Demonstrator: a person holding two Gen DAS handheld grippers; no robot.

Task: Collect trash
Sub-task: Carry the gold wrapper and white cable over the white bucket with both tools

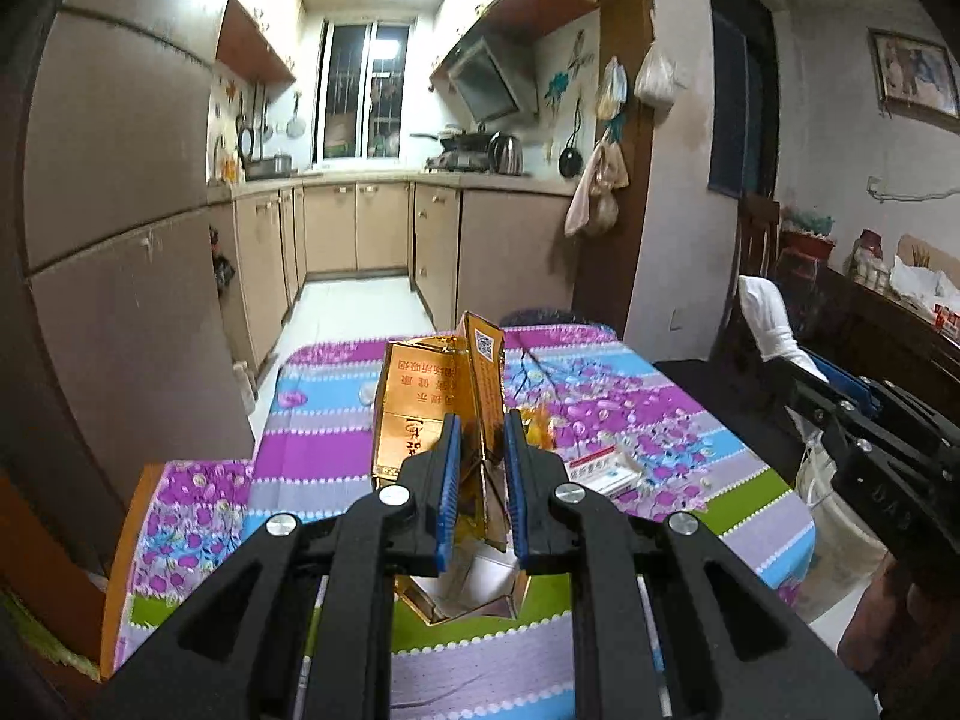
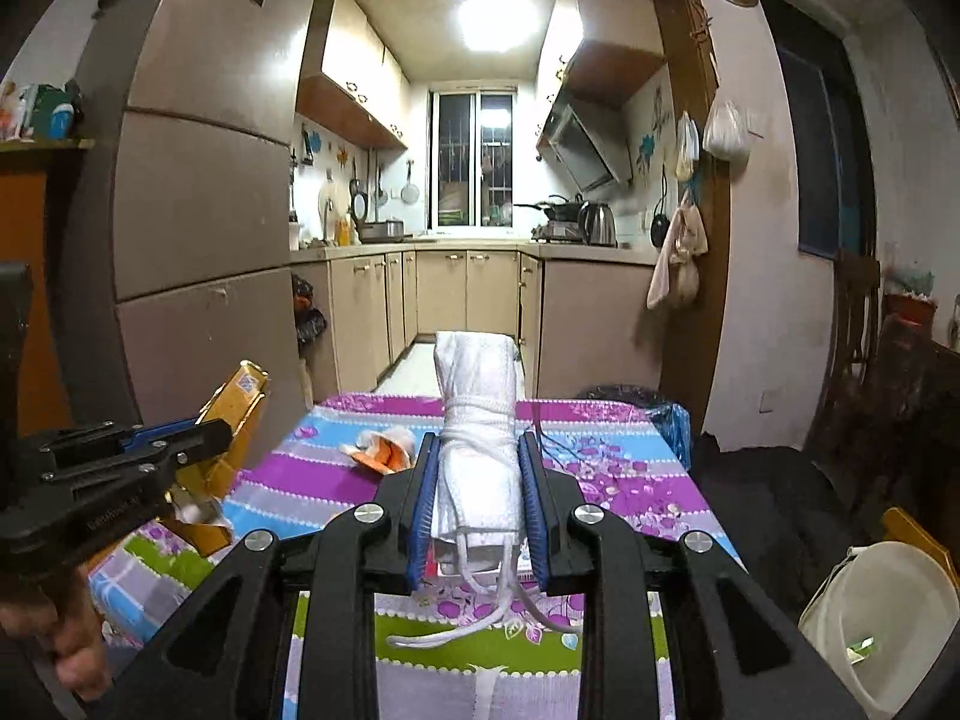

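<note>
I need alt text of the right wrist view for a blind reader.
The right gripper clamps a rolled white face mask above a floral tablecloth. At left, the left gripper holds a gold carton; a kitchen lies beyond.

Gold carton (image 1: 420,408) — glossy foil-faced card, creased. White face mask (image 2: 477,420) — soft matt woven cloth with cord. Tabletop (image 1: 630,396) — smooth printed cloth; tongs (image 1: 483,450) matt black plastic, ribbed blue pads.

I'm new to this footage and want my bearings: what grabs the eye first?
A torn gold carton sits clamped in the left tongs, and a rolled white face mask tied with its strings sits clamped in the right tongs. Both hang over the purple floral tablecloth, the kitchen behind.
</note>
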